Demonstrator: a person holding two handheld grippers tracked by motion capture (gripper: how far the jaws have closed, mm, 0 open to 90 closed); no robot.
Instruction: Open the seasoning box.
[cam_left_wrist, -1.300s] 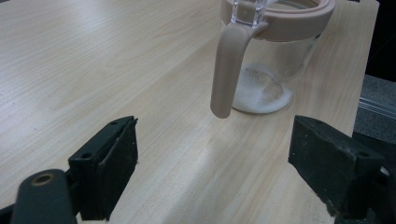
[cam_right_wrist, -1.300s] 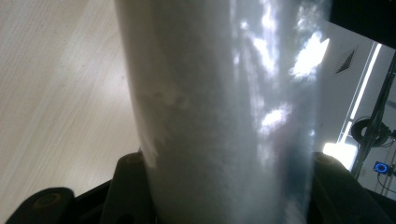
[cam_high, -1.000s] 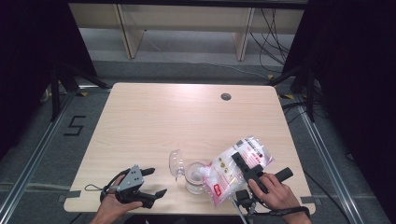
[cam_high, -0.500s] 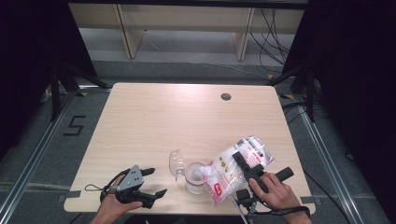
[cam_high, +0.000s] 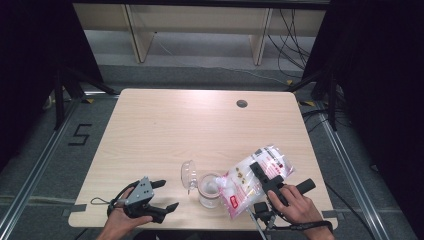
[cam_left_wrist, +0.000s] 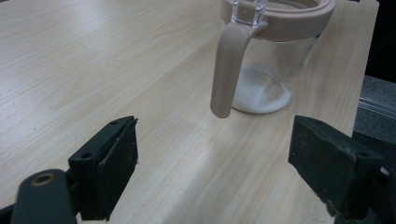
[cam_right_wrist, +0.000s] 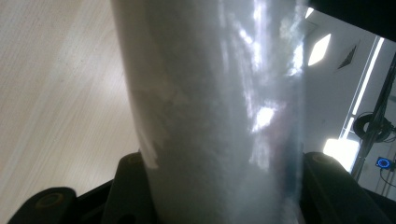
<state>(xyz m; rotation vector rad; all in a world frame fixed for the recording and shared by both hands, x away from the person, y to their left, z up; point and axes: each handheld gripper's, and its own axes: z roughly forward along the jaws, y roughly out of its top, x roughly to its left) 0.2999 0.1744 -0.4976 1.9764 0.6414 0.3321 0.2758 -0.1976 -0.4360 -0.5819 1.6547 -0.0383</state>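
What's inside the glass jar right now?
A low heap of white powder lies on the bottom of the jar. In the high view the tilted bag covers part of its mouth.

The pale wood-grain counter (cam_high: 165, 135) carries a clear glass jar (cam_high: 209, 189) with a beige-pink rim and handle and a white powder at its bottom. The clear plastic bag (cam_high: 252, 177) is white inside, printed with red and pink markings. Both black tools, the left tool (cam_high: 159, 196) and the right tool (cam_high: 260, 176), have dark pads; the left bears a grey plate.
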